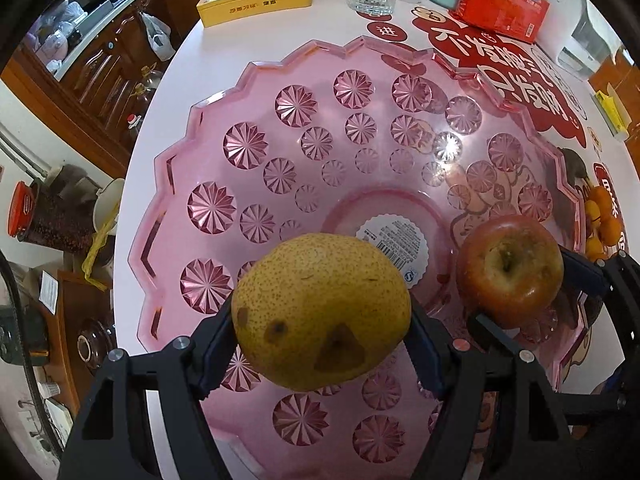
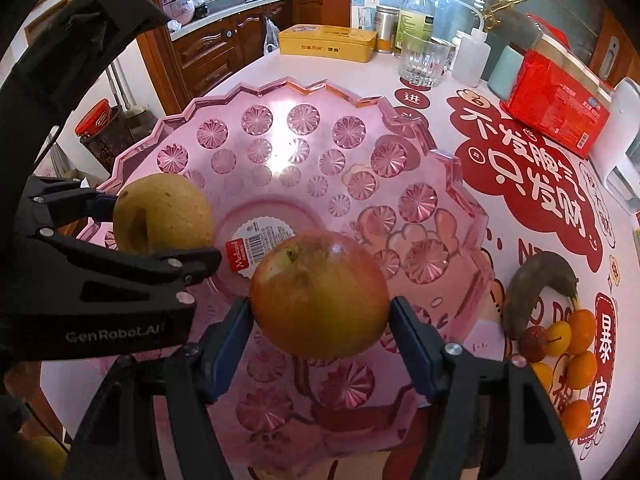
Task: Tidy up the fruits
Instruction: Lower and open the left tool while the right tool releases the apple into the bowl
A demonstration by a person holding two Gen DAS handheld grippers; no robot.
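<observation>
Item one: my left claw (image 1: pixel 320 316), closed on a yellow-brown pear (image 1: pixel 321 312), speckled, with dark bruises on its near face. Both blue pads press its flanks, and it hangs above the near half of the pink bowl (image 1: pixel 208 148).

Item two: my right claw (image 2: pixel 320 312), closed on a red apple (image 2: pixel 320 294), stem end tilted up and away from me. It too is held over the bowl's near side, just right of the pear, the two fruits apart.

Item three: the pink bowl, translucent, with a zigzag rim and starburst facets, standing on the counter (image 2: pixel 452 92). A white barcode sticker (image 2: pixel 260 246) shows at its base. No fruit lies inside it.

Item four: fruit on the counter to the bowl's right: a darkened banana (image 2: pixel 536 288), curved, and beside its lower end a cluster of small oranges (image 2: pixel 576 340) with one small red fruit (image 2: pixel 534 342) touching them.

Item five: at the counter's far edge, a yellow tin (image 2: pixel 328 44), a clear drinking glass (image 2: pixel 422 58), a white squeeze bottle (image 2: pixel 472 58) and a red carton (image 2: pixel 558 110). A red-and-white printed mat (image 2: pixel 528 168) covers the counter's right part.
</observation>
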